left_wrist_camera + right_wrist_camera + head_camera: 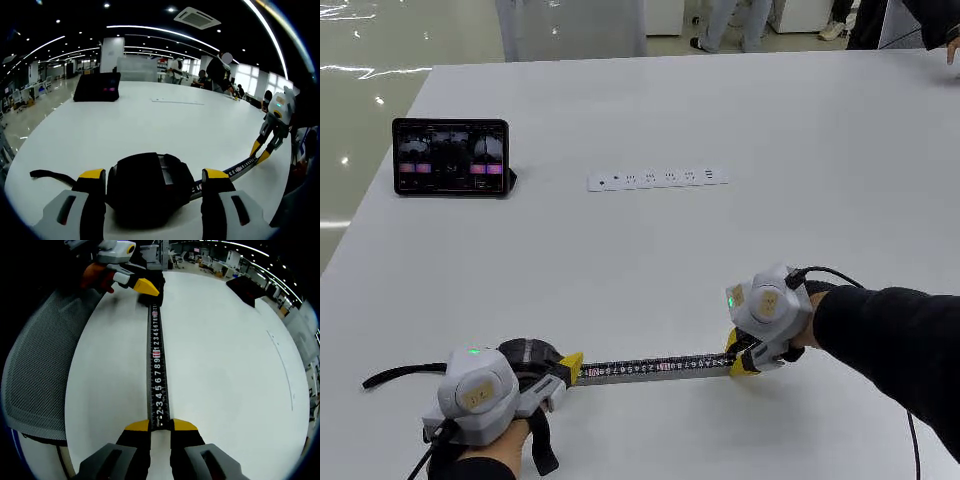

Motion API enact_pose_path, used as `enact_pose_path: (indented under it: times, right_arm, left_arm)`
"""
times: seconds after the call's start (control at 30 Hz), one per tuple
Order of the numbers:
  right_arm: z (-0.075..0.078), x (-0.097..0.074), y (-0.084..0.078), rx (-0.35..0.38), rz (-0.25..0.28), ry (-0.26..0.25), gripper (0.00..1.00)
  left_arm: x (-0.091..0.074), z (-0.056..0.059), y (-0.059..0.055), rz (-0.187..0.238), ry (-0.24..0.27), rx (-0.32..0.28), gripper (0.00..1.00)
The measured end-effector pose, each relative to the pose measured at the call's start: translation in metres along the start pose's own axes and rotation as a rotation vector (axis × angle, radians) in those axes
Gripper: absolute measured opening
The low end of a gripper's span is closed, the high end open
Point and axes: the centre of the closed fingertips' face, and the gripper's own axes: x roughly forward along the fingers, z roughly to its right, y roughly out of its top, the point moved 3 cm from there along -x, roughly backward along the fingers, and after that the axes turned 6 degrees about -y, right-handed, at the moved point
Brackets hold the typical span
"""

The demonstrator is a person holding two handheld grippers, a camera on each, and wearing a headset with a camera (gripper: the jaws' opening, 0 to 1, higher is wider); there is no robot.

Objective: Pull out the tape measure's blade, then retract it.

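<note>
Table, blade tip in right tool

The tabletop is white, smooth and matt, with only a faint sheen. The tape measure's case looks like black matt plastic or rubber. Its blade is dark, thin and smooth, with printed pale numerals. The left gripper and right gripper have matt pale-grey plastic shells and yellow plastic jaw tips. The tablet has a glossy screen. The power strip is smooth white plastic. The floor is highly glossy and mirrors the lights. The sleeve is dark matt cloth. The mesh panel is a grey open weave.
</note>
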Motion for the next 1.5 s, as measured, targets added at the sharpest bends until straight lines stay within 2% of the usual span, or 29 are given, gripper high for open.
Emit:
enact_pose_path:
  times: [0.17, 0.27, 0.53, 0.8, 0.93, 1.07, 1.4, 1.5]
  right_arm:
    - [-0.0003, -0.0002, -0.0002, -0.005, -0.002, -0.004, 0.1]
    - [-0.0003, -0.0005, 0.0, 0.004, -0.004, 0.0, 0.1]
    - [-0.0001, -0.0007, 0.0002, 0.019, -0.008, -0.007, 0.09]
    - [0.0007, 0.0008, 0.0018, 0.029, -0.037, -0.001, 0.09]
    - [0.0012, 0.0011, 0.0027, 0.067, -0.038, -0.006, 0.09]
    - [-0.0003, 0.0023, 0.0054, 0.052, -0.057, -0.012, 0.09]
    - [-0.0001, 0.0037, 0.0078, 0.074, -0.06, -0.018, 0.09]
    - [-0.0009, 0.0039, 0.0092, 0.052, -0.068, -0.017, 0.09]
  left_arm:
    - [-0.0004, -0.0035, -0.001, -0.006, 0.014, -0.017, 0.67]
    - [0.0007, -0.0032, -0.0015, -0.017, 0.017, -0.016, 0.66]
    - [0.0021, -0.0035, -0.004, -0.075, 0.017, -0.011, 0.64]
    - [0.0012, -0.003, -0.0054, -0.091, 0.018, -0.007, 0.64]
    - [0.0, -0.0025, -0.0061, -0.094, 0.02, -0.007, 0.64]
    - [0.001, -0.0029, -0.0063, -0.104, 0.017, -0.01, 0.64]
    - [0.0003, -0.0022, -0.0071, -0.115, 0.015, -0.015, 0.65]
    - [0.0001, -0.0022, -0.0074, -0.115, 0.014, -0.016, 0.65]
